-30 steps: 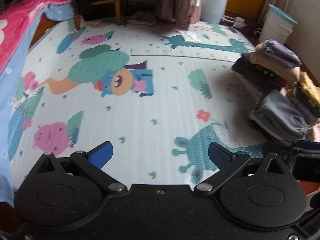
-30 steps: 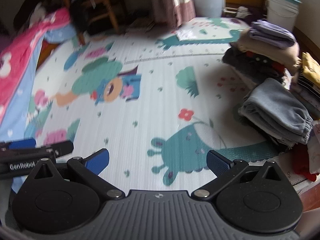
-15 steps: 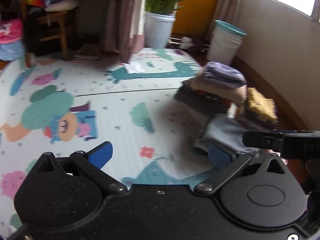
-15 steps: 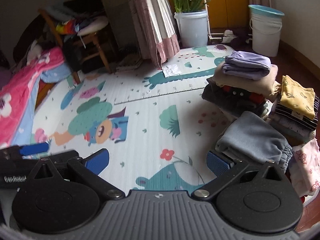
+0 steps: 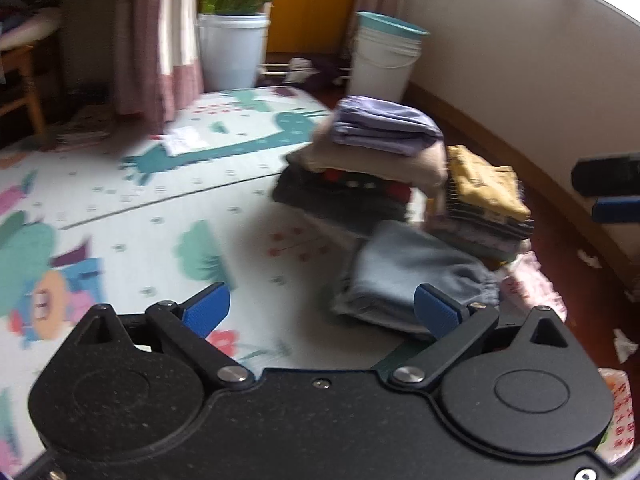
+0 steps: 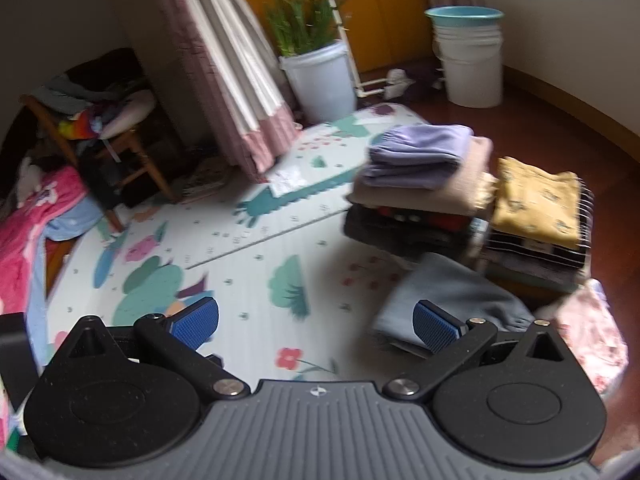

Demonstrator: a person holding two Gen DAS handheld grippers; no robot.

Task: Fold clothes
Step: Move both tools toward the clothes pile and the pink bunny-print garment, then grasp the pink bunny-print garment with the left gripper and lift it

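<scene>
**A:** From your left wrist camera, what's the position?

**B:** My left gripper (image 5: 322, 312) has its jaws spread wide, holding nothing. The folded grey sweatpants (image 5: 416, 276) lie on the play mat (image 5: 160, 216) just ahead, beside the stack of folded clothes (image 5: 372, 160). I'd fetch the next unfolded garment (none shows here) and spread it flat on open mat.

**A:** And the right wrist camera?

**B:** My right gripper (image 6: 316, 322) is likewise wide open and empty; the yellow folded top (image 6: 536, 204) caps the second pile. No writing is legible in either view; both are blurred.
</scene>
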